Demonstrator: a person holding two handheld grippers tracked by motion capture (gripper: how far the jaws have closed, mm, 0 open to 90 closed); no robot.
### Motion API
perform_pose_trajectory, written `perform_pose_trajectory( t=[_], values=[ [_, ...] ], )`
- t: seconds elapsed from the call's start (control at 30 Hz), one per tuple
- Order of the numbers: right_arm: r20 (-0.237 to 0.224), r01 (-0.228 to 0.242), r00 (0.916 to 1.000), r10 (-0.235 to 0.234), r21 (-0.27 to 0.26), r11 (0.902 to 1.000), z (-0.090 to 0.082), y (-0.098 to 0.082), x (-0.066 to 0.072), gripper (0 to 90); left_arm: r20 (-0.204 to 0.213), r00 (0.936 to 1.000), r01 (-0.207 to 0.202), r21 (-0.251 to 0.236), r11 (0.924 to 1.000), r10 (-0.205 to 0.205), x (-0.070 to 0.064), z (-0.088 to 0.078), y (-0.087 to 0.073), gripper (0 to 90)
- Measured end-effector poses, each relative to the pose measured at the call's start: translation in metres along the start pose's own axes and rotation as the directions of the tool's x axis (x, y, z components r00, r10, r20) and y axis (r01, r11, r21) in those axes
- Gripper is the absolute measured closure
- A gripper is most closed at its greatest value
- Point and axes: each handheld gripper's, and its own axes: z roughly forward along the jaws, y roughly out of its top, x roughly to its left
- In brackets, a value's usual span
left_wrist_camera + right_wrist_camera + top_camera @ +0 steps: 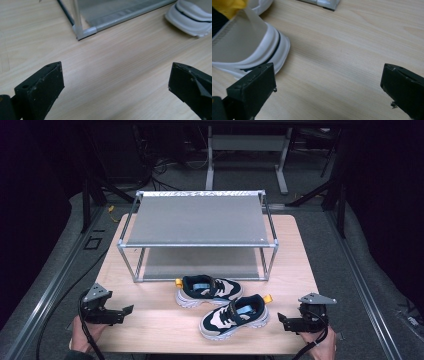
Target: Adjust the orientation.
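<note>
Two sneakers lie on the worktop just in front of the shoe rack (200, 222), near the front edge. Near sneaker (234, 316) sits toward the front right, heel with yellow tab pointing at the right gripper (285, 321). Far sneaker (209, 290) lies just behind it, close to the rack's lower shelf, heel tab pointing left.

Left gripper (126, 312) rests at the front left corner, jaws spread wide, nothing between them. Right gripper near the front right corner, jaws equally wide and empty; the near sneaker's heel sits just beside one jaw. Likely staged for shelving: heels face outward for easy grasping.
</note>
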Motion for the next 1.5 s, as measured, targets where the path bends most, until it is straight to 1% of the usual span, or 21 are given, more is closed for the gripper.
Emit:
perform_pose_trajectory(
  t=[0.1, 0.13, 0.17, 0.2, 0.23, 0.27, 0.3, 0.5, 0.63, 0.67, 0.73, 0.77, 0.97, 1.0, 1.03, 1.13, 1.17, 1.27, 1.33, 1.37, 1.5],
  values=[
    [0.004, 0.018, 0.9998, -0.018, 0.010, 0.9998, -0.003, 0.003, 0.004, 0.0, 0.024, 0.9991, -0.034, -0.012, 0.9994, 0.034, -0.009, -0.003, 0.011, 0.0],
    [0.034, 0.023, 0.9991, -0.024, 0.021, 0.9995, -0.004, 0.004, 0.006, 0.0, 0.033, 0.9982, -0.049, -0.015, 0.9987, 0.049, -0.013, -0.004, 0.015, 0.0],
    [0.007, 0.034, 0.9994, -0.034, 0.064, 0.9974, -0.007, 0.006, 0.005, 0.0, 0.045, 0.9966, -0.068, -0.021, 0.9975, 0.069, -0.017, -0.004, 0.020, 0.0],
    [0.009, 0.025, 0.9996, -0.025, 0.014, 0.9996, -0.004, 0.005, 0.006, 0.1, 0.052, 0.9952, -0.081, -0.021, 0.9965, 0.082, -0.020, -0.004, 0.024, 0.0],
    [0.009, 0.025, 0.9996, -0.025, 0.014, 0.9996, -0.004, 0.005, 0.006, 0.1, 0.052, 0.9952, -0.081, -0.021, 0.9965, 0.082, -0.020, -0.004, 0.024, 0.0],
    [0.008, 0.034, 0.9994, -0.034, 0.062, 0.9975, -0.008, 0.007, 0.005, 0.2, 0.064, 0.9932, -0.096, -0.021, 0.9951, 0.097, -0.023, -0.004, 0.027, 0.0],
    [0.005, 0.025, 0.9997, -0.026, 0.013, 0.9996, -0.006, 0.007, 0.006, 0.5, 0.074, 0.9918, -0.103, -0.024, 0.9944, 0.105, -0.026, -0.004, 0.030, 0.0],
    [-0.001, 0.040, 0.9992, -0.040, 0.015, 0.9991, -0.008, 0.009, 0.005, 0.8, 0.115, 0.9816, -0.148, -0.042, 0.9881, 0.152, -0.039, -0.001, 0.047, 0.0],
    [-0.018, 0.043, 0.9989, -0.043, 0.011, 0.9990, -0.009, 0.009, 0.005, 0.9, 0.158, 0.9660, -0.199, -0.053, 0.9786, 0.205, -0.055, 0.007, 0.064, 0.0],
    [-0.018, 0.043, 0.9989, -0.043, 0.011, 0.9990, -0.009, 0.009, 0.005, 0.9, 0.158, 0.9660, -0.199, -0.053, 0.9786, 0.205, -0.055, 0.007, 0.064, 0.0],
    [-0.022, 0.044, 0.9988, -0.044, 0.011, 0.9990, -0.008, 0.008, 0.005, 1.0, 0.184, 0.9542, -0.229, -0.059, 0.9717, 0.236, -0.064, 0.016, 0.073, 0.0],
    [-0.026, 0.042, 0.9988, -0.042, 0.016, 0.9990, -0.007, 0.008, 0.005, 1.0, 0.184, 0.9542, -0.229, -0.059, 0.9717, 0.236, -0.064, 0.016, 0.073, 0.0],
    [-0.045, 0.052, 0.9977, -0.051, 0.026, 0.9983, -0.006, 0.005, 0.006, 1.6, 0.249, 0.9277, -0.272, -0.061, 0.9605, 0.278, -0.084, 0.051, 0.097, 0.7],
    [-0.045, 0.052, 0.9977, -0.051, 0.026, 0.9983, -0.006, 0.005, 0.006, 1.6, 0.249, 0.9277, -0.272, -0.061, 0.9605, 0.278, -0.084, 0.051, 0.097, 3.2],
    [-0.041, 0.054, 0.9978, -0.052, 0.031, 0.9981, -0.006, 0.005, 0.007, 1.7, 0.265, 0.9193, -0.286, -0.058, 0.9565, 0.291, -0.084, 0.056, 0.101, 3.2],
    [-0.055, 0.069, 0.9963, -0.066, 0.041, 0.9968, -0.007, 0.004, 0.008, 2.2, 0.307, 0.9086, -0.280, -0.053, 0.9585, 0.283, -0.081, 0.066, 0.105, 14.0],
    [-0.079, 0.061, 0.9952, -0.059, 0.035, 0.9975, -0.007, 0.003, 0.008, 2.3, 0.297, 0.9126, -0.279, -0.048, 0.9590, 0.281, -0.080, 0.069, 0.105, 22.9],
    [-0.076, 0.063, 0.9953, -0.060, 0.044, 0.9970, -0.007, 0.000, 0.008, 2.5, 0.331, 0.9070, -0.263, -0.037, 0.9642, 0.260, -0.075, 0.075, 0.106, 37.6],
    [-0.082, 0.055, 0.9953, -0.051, 0.044, 0.9975, -0.006, -0.001, 0.009, 2.6, 0.339, 0.9047, -0.262, -0.036, 0.9643, 0.259, -0.074, 0.076, 0.107, 41.2],
    [-0.079, 0.055, 0.9955, -0.051, 0.048, 0.9973, -0.005, -0.002, 0.008, 2.9, 0.339, 0.9006, -0.279, -0.027, 0.9598, 0.272, -0.075, 0.078, 0.107, 49.1],
    [-0.076, 0.059, 0.9956, -0.055, 0.048, 0.9971, -0.006, -0.002, 0.007, 3.8, 0.342, 0.8980, -0.288, -0.018, 0.9574, 0.277, -0.074, 0.080, 0.106, 59.6]
  ],
)
